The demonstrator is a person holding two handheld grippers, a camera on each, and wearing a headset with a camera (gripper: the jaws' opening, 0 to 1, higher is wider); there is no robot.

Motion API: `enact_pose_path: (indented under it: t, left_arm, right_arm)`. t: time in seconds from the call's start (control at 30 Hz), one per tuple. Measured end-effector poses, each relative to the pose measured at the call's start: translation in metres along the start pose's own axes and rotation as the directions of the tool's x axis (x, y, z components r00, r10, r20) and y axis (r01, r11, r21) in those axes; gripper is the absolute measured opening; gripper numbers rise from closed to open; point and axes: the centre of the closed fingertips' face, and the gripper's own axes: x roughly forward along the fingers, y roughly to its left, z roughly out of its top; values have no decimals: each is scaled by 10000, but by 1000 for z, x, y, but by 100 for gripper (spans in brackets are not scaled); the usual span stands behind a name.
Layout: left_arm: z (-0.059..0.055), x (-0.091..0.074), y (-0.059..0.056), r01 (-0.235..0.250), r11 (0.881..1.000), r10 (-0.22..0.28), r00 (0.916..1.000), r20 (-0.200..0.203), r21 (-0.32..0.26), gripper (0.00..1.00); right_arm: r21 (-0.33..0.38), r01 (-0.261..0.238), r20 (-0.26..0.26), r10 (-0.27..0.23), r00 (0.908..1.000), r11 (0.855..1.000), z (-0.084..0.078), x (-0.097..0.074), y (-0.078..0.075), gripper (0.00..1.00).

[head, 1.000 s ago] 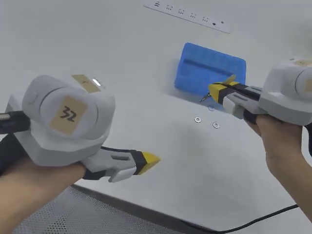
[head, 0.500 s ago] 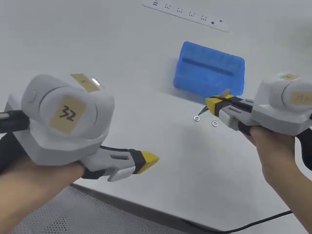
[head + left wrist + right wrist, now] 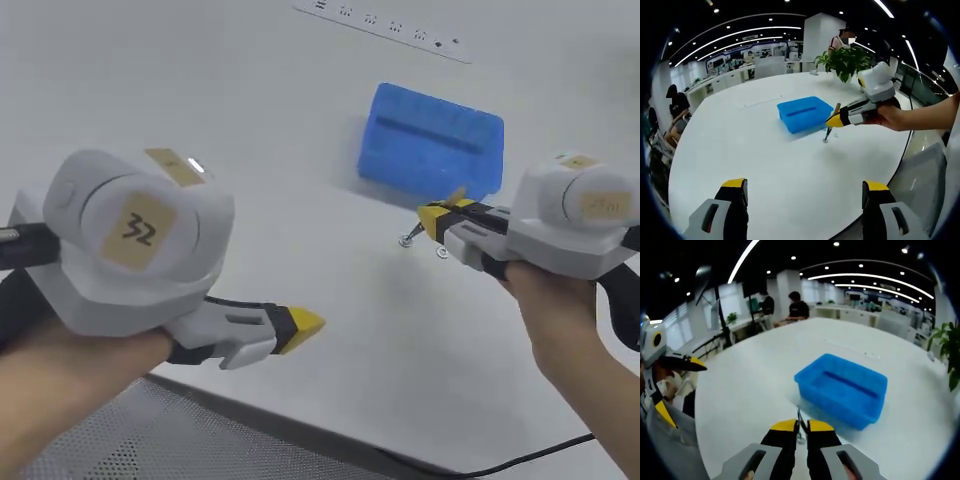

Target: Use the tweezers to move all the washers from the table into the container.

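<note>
Counting two washers [image 3: 441, 252] on the white table [image 3: 300, 180], one blue container [image 3: 432, 140], one pair of tweezers [image 3: 414, 234] and two grippers. The washers are small flat metal rings; they lie close together on the table just in front of the container's near wall, outside it. The container is an open rectangular plastic tray, and whether anything lies inside it cannot be made out. The tweezers are thin and metallic, and their tip points down at the table beside one washer, just short of the container's near wall. I cannot tell whether the tip touches that washer.

The right gripper [image 3: 438, 212] is clenched on the tweezers. In the right gripper view its yellow-tipped jaws stand nearly together with the tweezers between them, aimed at the container's near side. The right hand [image 3: 550, 300] holds it roughly level, in front of and to the right of the container.

The left gripper [image 3: 804, 185] is released, its jaws wide apart and holding nothing. It hangs over the table edge, well apart from the container, in the left hand [image 3: 60, 370].
</note>
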Motion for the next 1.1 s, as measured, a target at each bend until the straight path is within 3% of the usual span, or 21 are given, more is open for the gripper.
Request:
enact_pose_path:
  t: [1.1]
  left_arm:
    - [1,-1,-5,60,10000,-60,10000,21,-9,97]
  right_arm:
    - [-145,169,-39,-170,9998,9998,-2,2,-4,2]
